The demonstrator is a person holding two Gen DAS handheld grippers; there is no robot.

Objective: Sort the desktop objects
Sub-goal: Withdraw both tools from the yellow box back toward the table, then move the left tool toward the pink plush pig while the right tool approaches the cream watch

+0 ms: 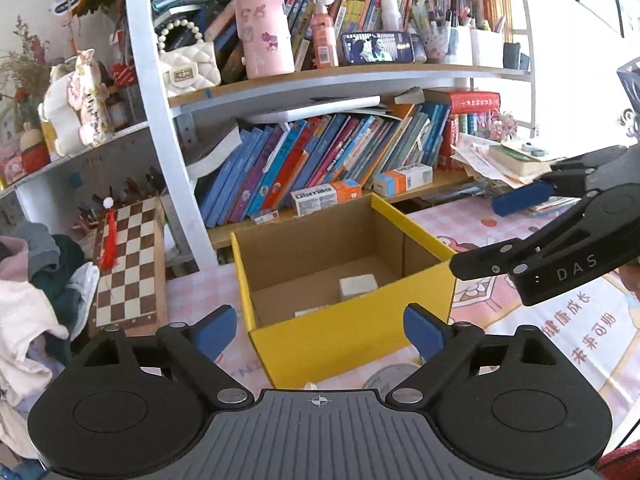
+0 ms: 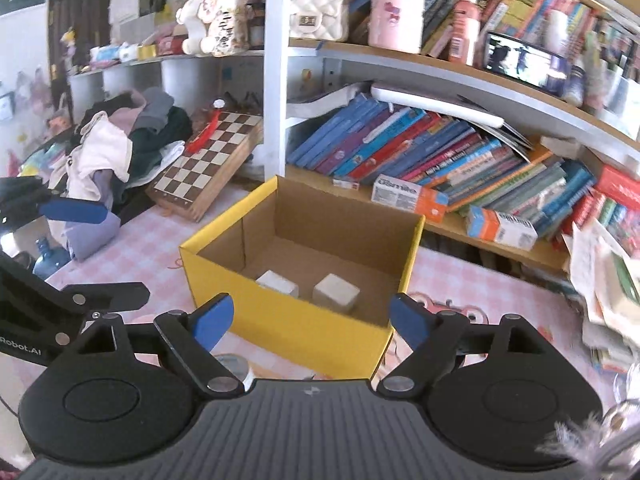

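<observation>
1. We held the left gripper (image 1: 319,328) with its blue-padded fingers spread wide and nothing between them, hovering just short of the open yellow cardboard box (image 1: 352,332), whose near wall sat between the pads.
2. We kept the right gripper (image 2: 311,322) spread apart and empty too, aimed at the same box (image 2: 308,332) from the other side. We judged that both claws were poised there because the box was the sorting bin.
3. Just beyond the right claw's fingertips, on the box floor, lay two small white blocks (image 2: 336,292), side by side and apart, presumably already sorted.
4. From the left claw only one block (image 1: 359,285) showed clearly; the near wall hid most of a second pale shape beside it.
5. A round grey metallic object (image 2: 234,364) lay under the right claw's left finger, half covered by the linkage; we could not tell what it was.
6. The pink patterned tablecloth (image 1: 560,320) ran beyond the box, and a wooden chessboard (image 1: 132,264) leaned well off to the left claw's left.
7. The right view was blurred toward its right edge, so the paper pile (image 2: 600,272) there was hard to read.
</observation>
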